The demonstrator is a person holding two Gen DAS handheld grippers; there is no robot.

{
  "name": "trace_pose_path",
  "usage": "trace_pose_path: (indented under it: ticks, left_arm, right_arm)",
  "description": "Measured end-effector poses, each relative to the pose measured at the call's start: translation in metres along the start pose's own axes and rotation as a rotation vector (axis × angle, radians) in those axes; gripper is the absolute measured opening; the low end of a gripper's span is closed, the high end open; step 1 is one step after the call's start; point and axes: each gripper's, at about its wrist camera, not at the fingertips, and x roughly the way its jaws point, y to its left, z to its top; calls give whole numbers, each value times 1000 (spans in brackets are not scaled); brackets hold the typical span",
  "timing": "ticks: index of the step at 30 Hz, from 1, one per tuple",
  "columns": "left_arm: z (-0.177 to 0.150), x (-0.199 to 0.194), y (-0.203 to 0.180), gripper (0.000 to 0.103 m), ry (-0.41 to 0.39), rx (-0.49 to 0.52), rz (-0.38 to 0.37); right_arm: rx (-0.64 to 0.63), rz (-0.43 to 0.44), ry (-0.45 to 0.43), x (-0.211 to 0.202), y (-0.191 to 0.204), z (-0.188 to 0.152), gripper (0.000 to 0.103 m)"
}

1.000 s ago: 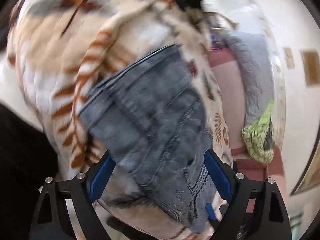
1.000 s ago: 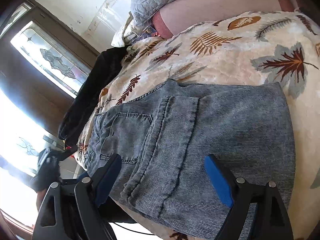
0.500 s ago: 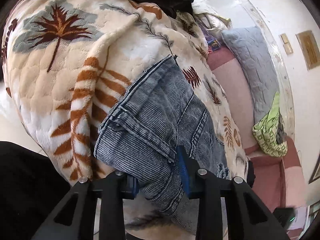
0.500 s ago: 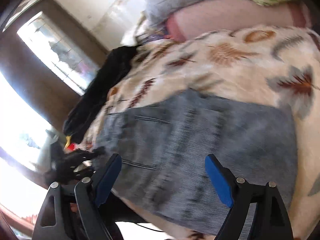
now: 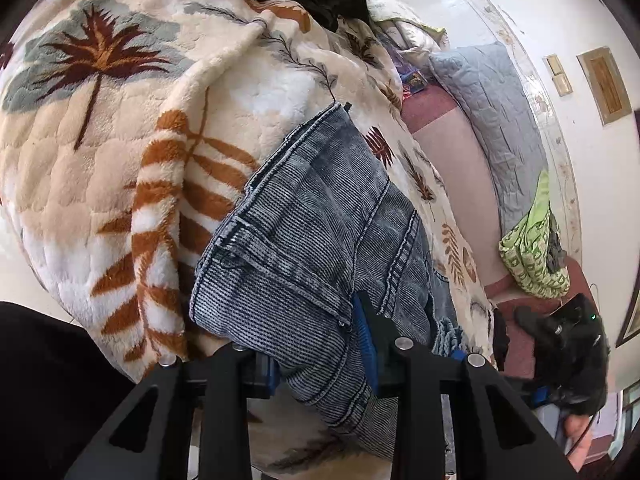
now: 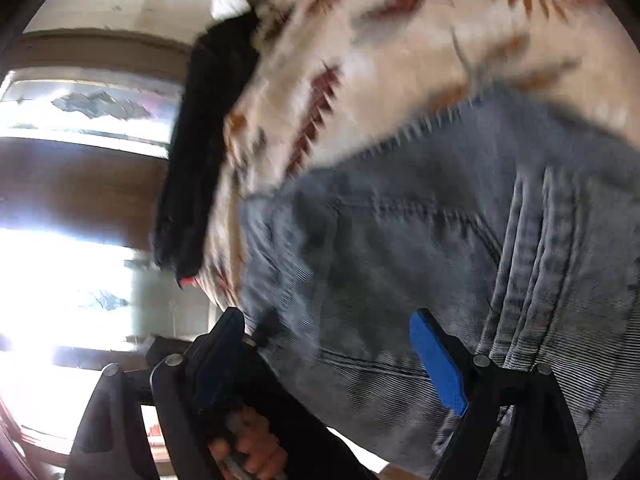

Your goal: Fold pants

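Leaf-print blanket [image 5: 120, 168] on bed carries pants [image 5: 320, 240]. Left tool [image 5: 320, 360], spread a second ago, is now clamped on waistband corner; right tool [image 6: 332, 356] is kept wide, empty. Fold judged imminent.

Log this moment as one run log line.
left tool: shut on jeans waistband | right tool: open over jeans | jeans: on leaf blanket

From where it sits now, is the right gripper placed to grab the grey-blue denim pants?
Probably yes: the right gripper is open with the grey-blue denim pants lying right between its fingers, nothing in between. The view is blurred, so contact is unclear.
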Motion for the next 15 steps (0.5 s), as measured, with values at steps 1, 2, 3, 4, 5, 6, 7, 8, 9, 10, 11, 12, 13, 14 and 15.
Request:
trace_pose_path:
  ticks: [1, 2, 3, 4, 5, 6, 7, 8, 9, 10, 11, 12, 13, 14, 15]
  left_arm:
    - [0, 0, 0, 34, 0, 3, 0]
    - [1, 1, -1, 34, -1, 5, 1]
    - [1, 1, -1, 34, 0, 6, -1]
    - [1, 2, -2, 34, 0, 16, 5]
    - [1, 1, -2, 34, -6, 25, 9]
    - [0, 0, -3, 34, -11, 35, 13]
    - [-1, -1, -6, 34, -16, 49, 26]
    - [-1, -1, -7, 33, -18, 55, 33]
    - [-1, -2, -11, 32, -24, 67, 41]
    - [-1, -5, -16, 31, -38, 91, 49]
    - [-2, -8, -23, 30, -55, 117, 60]
    - [-2, -10, -28, 29, -66, 134, 65]
    - [-4, -14, -39, 28, -90, 173, 74]
    - [-5, -17, -48, 28, -111, 208, 86]
    - [-7, -21, -58, 27, -132, 243, 98]
  right_arm:
    - [5, -43, 1, 9, -6, 2, 87]
    - [24, -98, 48, 27, -19, 4, 87]
    - [50, -100, 84, 42, -31, 4, 87]
    - [55, -85, 55, 39, -31, 4, 88]
    - [71, -60, 62, 30, -24, 6, 89]
    - [70, -9, 73, 23, -20, 7, 89]
    - [66, 40, 60, 12, -17, 7, 89]
    - [41, 38, 16, -6, -13, 4, 89]
    - [25, 35, -11, -18, -13, 1, 89]
    - [21, 51, -49, -35, -19, -4, 89]
    - [33, 62, -77, -47, -25, -9, 89]
    - [55, 60, -116, -62, -38, -17, 89]
    - [76, 52, -151, -77, -51, -24, 89]
    - [110, 46, -196, -94, -69, -34, 89]
    - [136, 43, -225, -107, -84, -41, 89]
